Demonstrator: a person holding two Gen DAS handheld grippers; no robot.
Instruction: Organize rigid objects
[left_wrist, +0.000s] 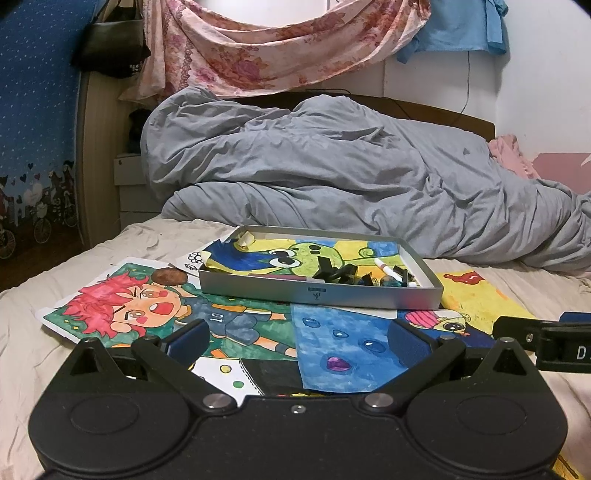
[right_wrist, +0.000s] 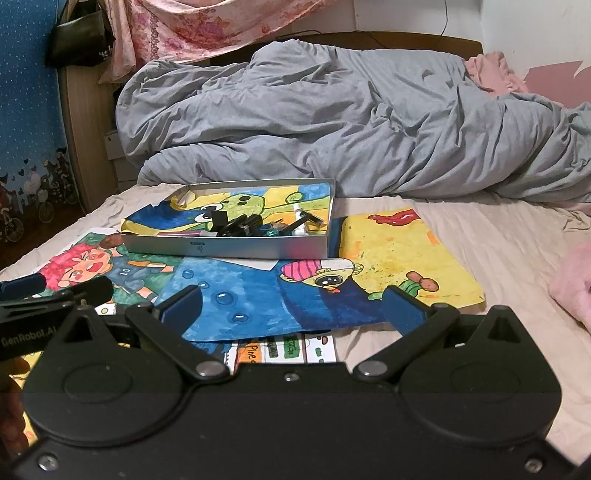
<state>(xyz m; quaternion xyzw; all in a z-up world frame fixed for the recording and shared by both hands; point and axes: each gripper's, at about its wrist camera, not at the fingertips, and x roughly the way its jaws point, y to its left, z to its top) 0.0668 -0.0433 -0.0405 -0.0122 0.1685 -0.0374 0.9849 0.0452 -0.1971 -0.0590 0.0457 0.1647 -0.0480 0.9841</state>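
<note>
A shallow silver tray (left_wrist: 369, 295) sits on the bed on top of coloured drawings; it also shows in the right wrist view (right_wrist: 229, 249). A drawing lines it, and it holds black clips (left_wrist: 332, 275), a white marker (left_wrist: 384, 266) and other small items (right_wrist: 251, 226). My left gripper (left_wrist: 299, 341) is open and empty, a little short of the tray. My right gripper (right_wrist: 291, 308) is open and empty, over a blue drawing (right_wrist: 258, 295) in front of the tray. The right gripper's tip also shows at the right edge of the left wrist view (left_wrist: 535, 332).
Several drawings (left_wrist: 147, 306) lie spread on the beige sheet (right_wrist: 498, 240). A crumpled grey duvet (left_wrist: 332, 166) fills the back of the bed. A pink cloth (right_wrist: 572, 288) lies at the right edge. A wooden bed frame (left_wrist: 96, 155) and a blue curtain (left_wrist: 33, 110) stand left.
</note>
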